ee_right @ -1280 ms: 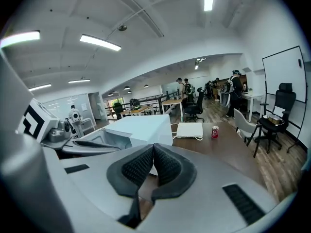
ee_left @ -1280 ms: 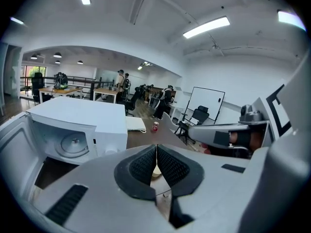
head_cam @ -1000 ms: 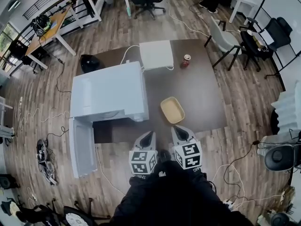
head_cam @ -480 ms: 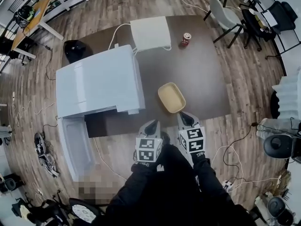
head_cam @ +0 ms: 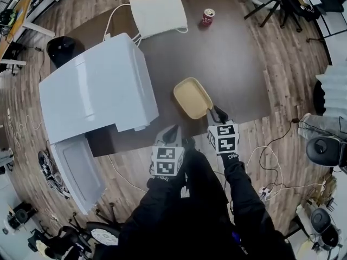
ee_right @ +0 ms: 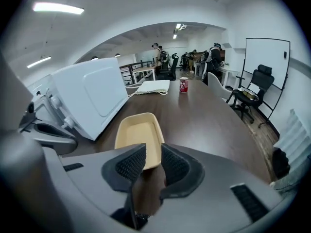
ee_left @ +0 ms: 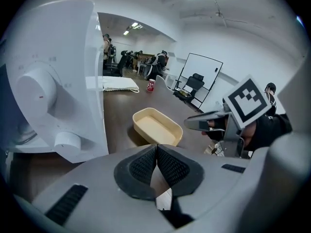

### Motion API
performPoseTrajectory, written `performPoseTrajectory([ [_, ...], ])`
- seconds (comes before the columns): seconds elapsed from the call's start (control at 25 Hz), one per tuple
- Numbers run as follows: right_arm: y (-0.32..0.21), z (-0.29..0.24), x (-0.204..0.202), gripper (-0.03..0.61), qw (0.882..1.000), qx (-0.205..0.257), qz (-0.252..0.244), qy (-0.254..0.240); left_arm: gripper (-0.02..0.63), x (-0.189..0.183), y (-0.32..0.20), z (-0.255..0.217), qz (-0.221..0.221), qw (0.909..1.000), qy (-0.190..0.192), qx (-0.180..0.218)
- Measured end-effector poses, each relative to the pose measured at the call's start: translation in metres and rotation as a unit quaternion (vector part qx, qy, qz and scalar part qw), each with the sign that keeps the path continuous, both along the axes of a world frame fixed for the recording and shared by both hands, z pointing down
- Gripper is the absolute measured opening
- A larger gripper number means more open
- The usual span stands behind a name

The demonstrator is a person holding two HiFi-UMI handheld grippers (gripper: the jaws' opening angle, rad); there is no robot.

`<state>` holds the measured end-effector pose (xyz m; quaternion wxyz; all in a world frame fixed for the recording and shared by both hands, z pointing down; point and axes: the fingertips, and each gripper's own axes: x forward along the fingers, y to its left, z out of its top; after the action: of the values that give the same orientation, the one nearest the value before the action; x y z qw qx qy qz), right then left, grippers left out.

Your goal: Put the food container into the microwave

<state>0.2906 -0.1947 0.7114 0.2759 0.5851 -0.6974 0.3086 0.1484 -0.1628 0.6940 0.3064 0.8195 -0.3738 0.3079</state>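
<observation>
Here, your right hand-held gripper [ee_right: 152,152] is released: its two jaws stand a little apart, and only the dark bench [ee_right: 214,115] shows in the gap. They point at the near short end of the food container [ee_right: 138,137]. The container's rim is just in front of the jaw tips, and I cannot tell if a tip touches it. In the head view this right hand-held gripper [head_cam: 218,112] lies at the corner of the food container [head_cam: 192,97] that is closest to you, near the bench edge. Your left hand-held gripper [ee_left: 156,149] is clenched: the ribbed pads press together at the tips, and nothing is between them. From above, the left hand-held gripper [head_cam: 172,131] is beside the right one at the near edge of the bench [head_cam: 233,64], between the container and the microwave [head_cam: 95,85]. The food container is pale yellow and empty. It rests flat on the bench, just to the right of the microwave and apart from it. The microwave is white, and its door [head_cam: 81,172] is swung open, out over the wooden floor [head_cam: 282,145]. In the left gripper view you see its front panel with two round knobs [ee_left: 36,89]. At the far side of the bench a red can [head_cam: 208,16] stands upright, and a flat white pad [head_cam: 159,12] lies near it, behind the microwave.
</observation>
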Motion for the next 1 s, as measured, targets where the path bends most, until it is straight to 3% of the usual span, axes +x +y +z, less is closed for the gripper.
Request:
performPoseTrajectory([
  [0.56, -0.018, 0.058, 0.014, 0.107, 0.998, -0.057, 0.025, 0.012, 0.034, -0.027, 0.005, 0.025, -0.019, 0.9994, -0.015, -0.023],
  [0.72, -0.02, 0.06, 0.014, 0.058, 0.998, -0.059, 0.033, 0.015, 0.034, -0.03, 0.005, 0.027, -0.024, 0.9993, -0.015, -0.024],
  [1.0, -0.01, 0.043, 0.007, 0.044, 0.998, -0.054, 0.041, -0.012, 0.034, -0.035, 0.011, 0.018, -0.025, 0.9992, -0.02, -0.024],
])
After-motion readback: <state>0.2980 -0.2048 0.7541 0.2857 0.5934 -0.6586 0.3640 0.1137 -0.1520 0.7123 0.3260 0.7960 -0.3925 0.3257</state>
